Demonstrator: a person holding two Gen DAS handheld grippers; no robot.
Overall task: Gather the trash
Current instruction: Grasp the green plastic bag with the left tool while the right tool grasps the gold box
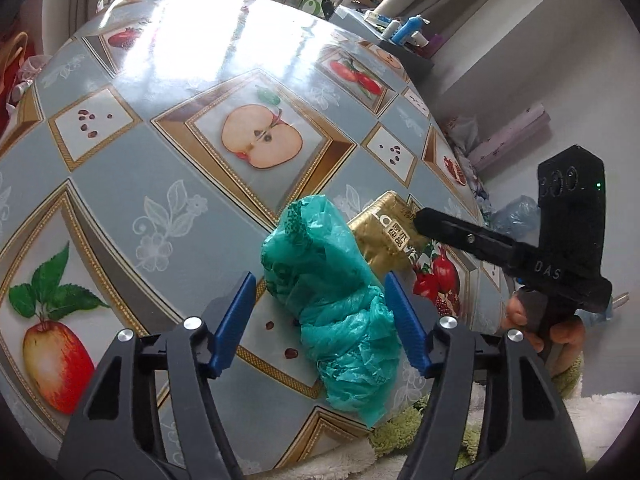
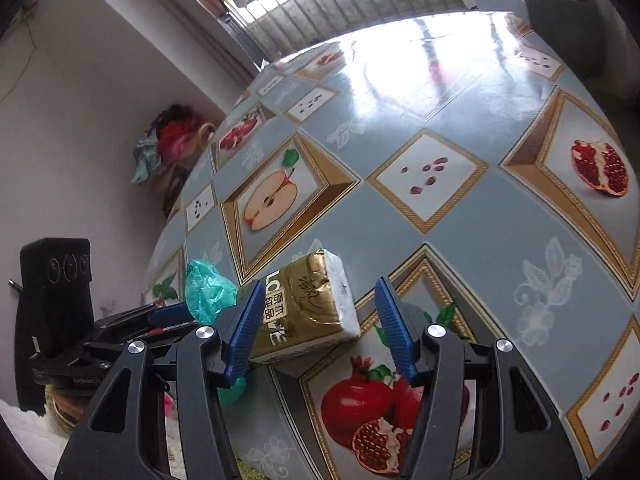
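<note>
- Left wrist view: the left tongs point(image 1: 320, 316) stand released, their blue pads to either side of the green plastic bag point(image 1: 330, 300), which lies crumpled on the worktop point(image 1: 132, 184) near its front edge; the right pad looks just beside the film, the left one apart from it, and no squeeze shows
- The bag should be very light, soft and slippery, collapsing under any pinch; the bunched middle between the pads looks the best place to take it, since a loose flap would likely slide out
- Just beyond the bag, touching or nearly so, lies the gold tissue pack point(image 1: 390, 236); the right tongs reach in over it from the right, held by a hand point(image 1: 540, 320)
- Right wrist view: the right tongs point(image 2: 316, 320) are open, the tissue pack point(image 2: 308, 300) lying between the pads, close against the left one and clear of the right; whether it touches I cannot tell
- The pack should be light and squashy with a slick wrapper; gripping across its short sides seems sensible
- The bag point(image 2: 208, 290) sits to the left, beside the other tongs; the two tools crowd each other, so they could knock together
</note>
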